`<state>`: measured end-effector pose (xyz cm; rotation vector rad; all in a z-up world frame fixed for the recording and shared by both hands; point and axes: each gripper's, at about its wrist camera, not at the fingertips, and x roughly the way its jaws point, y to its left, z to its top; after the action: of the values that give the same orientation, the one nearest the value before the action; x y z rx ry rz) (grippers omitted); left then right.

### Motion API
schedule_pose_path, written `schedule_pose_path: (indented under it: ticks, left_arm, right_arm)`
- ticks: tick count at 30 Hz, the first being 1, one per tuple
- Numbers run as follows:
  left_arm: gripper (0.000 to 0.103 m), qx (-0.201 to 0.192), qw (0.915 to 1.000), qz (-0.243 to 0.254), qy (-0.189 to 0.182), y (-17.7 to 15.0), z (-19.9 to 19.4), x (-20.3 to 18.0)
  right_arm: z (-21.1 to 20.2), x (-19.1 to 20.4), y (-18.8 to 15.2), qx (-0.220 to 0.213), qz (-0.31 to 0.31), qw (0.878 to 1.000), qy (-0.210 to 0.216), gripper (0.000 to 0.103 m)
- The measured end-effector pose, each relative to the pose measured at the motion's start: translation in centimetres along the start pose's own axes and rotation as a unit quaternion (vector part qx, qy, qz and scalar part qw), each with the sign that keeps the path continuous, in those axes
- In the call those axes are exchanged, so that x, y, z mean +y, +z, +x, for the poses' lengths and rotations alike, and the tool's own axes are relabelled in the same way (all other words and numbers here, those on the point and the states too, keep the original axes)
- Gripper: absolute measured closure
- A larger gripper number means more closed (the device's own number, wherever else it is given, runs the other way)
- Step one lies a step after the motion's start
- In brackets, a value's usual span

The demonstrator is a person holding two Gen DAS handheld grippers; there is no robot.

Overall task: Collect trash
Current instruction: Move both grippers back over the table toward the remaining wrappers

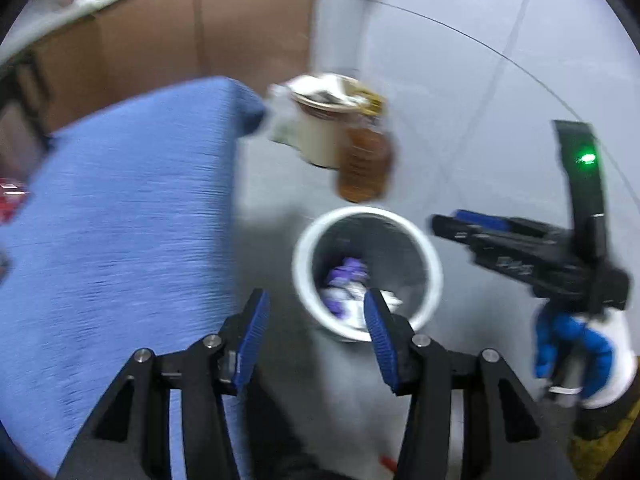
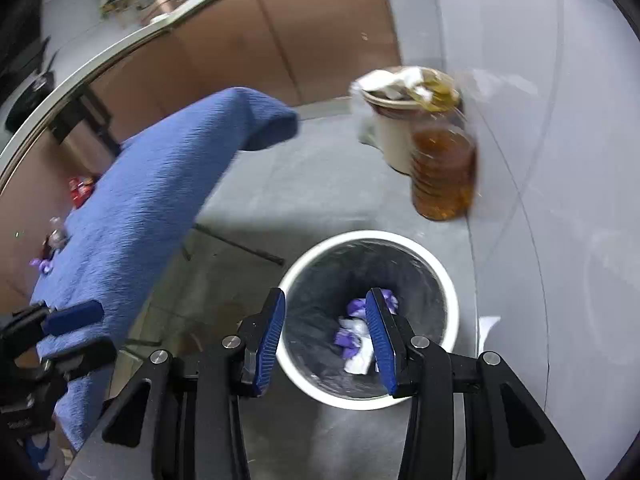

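Observation:
A white-rimmed trash bin [image 1: 304,276] [image 2: 448,280] stands on the grey floor, lined dark, with purple and white crumpled trash [image 1: 346,284] [image 2: 354,340] at its bottom. My left gripper [image 1: 316,312] is open and empty, above the bin's near left rim. My right gripper [image 2: 326,312] is open and empty, right over the bin's mouth. The right gripper also shows in the left wrist view [image 1: 436,224], to the right of the bin. The left gripper shows in the right wrist view [image 2: 88,328] at the lower left, over the blue cloth. More purple wrappers [image 2: 42,266] lie at the far left.
A table covered in blue cloth [image 1: 120,220] [image 2: 152,192] fills the left. Behind the bin stand a beige full bin [image 1: 320,136] [image 2: 394,136] and a jug of amber liquid [image 1: 364,168] [image 2: 444,172]. Brown cabinets [image 2: 240,48] and a grey wall [image 2: 560,120] lie beyond.

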<state>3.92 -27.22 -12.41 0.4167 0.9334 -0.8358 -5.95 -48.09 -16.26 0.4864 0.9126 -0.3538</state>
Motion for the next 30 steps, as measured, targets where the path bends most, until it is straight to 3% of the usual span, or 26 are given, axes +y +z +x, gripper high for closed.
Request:
schedule_pose_path:
  ticks: [5,12,20,30]
  left_arm:
    - [0.055,-0.033,0.9939,-0.015,0.104,-1.2,-3.6,3.5]
    - [0.055,-0.044,0.9766,-0.052,0.204,-4.2,-7.1,8.7]
    - [0.056,-0.050,0.9588,-0.104,0.260,-7.9,-10.2,13.6]
    - [0.055,-0.053,0.9383,-0.169,0.297,-11.2,-12.8,17.8]
  right_arm:
    - [-1.4,4.9,0.7,-0.010,-0.045,0.998,0.035,0.061]
    - [-1.8,12.8,1.0,-0.004,-0.119,0.988,0.095,0.061]
    - [-1.4,21.4,0.3,0.009,-0.197,0.968,0.153,0.061]
    - [-0.5,27.3,0.2,0.017,-0.250,0.952,0.177,0.061]
